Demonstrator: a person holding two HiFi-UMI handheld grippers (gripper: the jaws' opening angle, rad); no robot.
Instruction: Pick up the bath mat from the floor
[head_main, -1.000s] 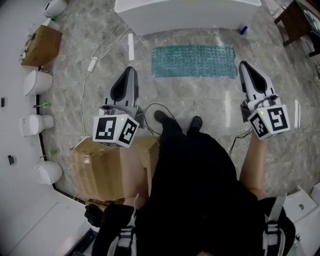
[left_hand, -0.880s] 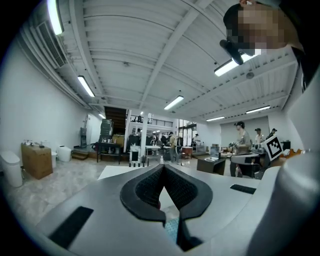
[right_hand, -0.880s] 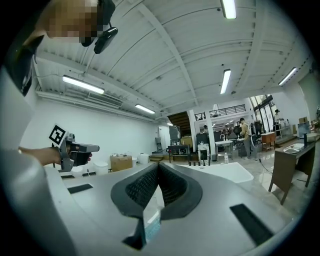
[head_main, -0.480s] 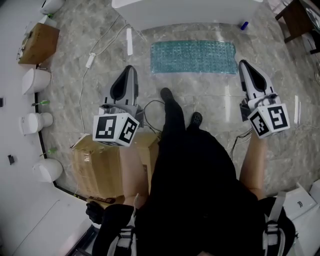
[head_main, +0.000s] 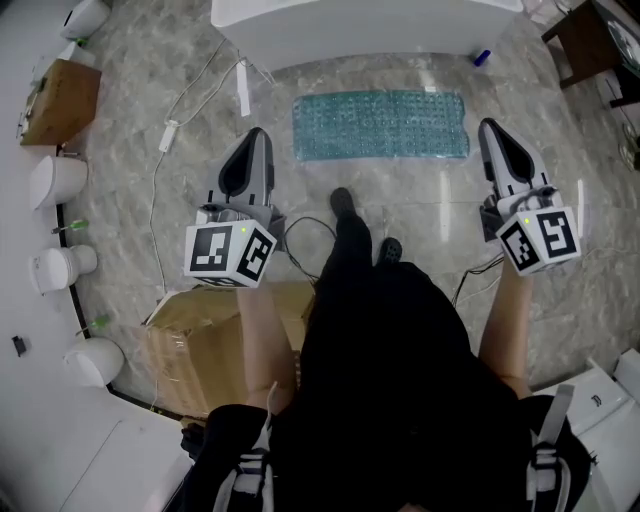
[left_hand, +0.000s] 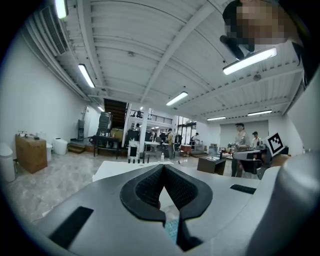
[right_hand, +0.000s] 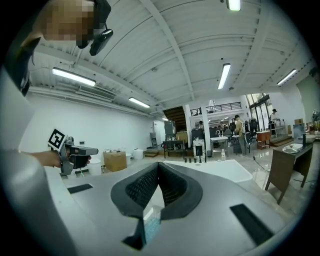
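- Cardboard box (head_main: 195, 340): on the marble floor (head_main: 150, 130), lower left.
- Left hand-held gripper (head_main: 257, 138): jaws closed together, nothing between them; just left of the mat, clear of it.
- Bath mat (head_main: 380, 125): teal, studded, lying flat on the floor before a white tub (head_main: 370, 25).
- Right hand-held gripper (head_main: 490, 130): jaws closed, empty; beside the mat's right end, not touching it.

Teal bath mat (head_main: 380, 125) flat on floor (head_main: 420, 205), clear of left tool (head_main: 257, 134), right tool (head_main: 489, 127).
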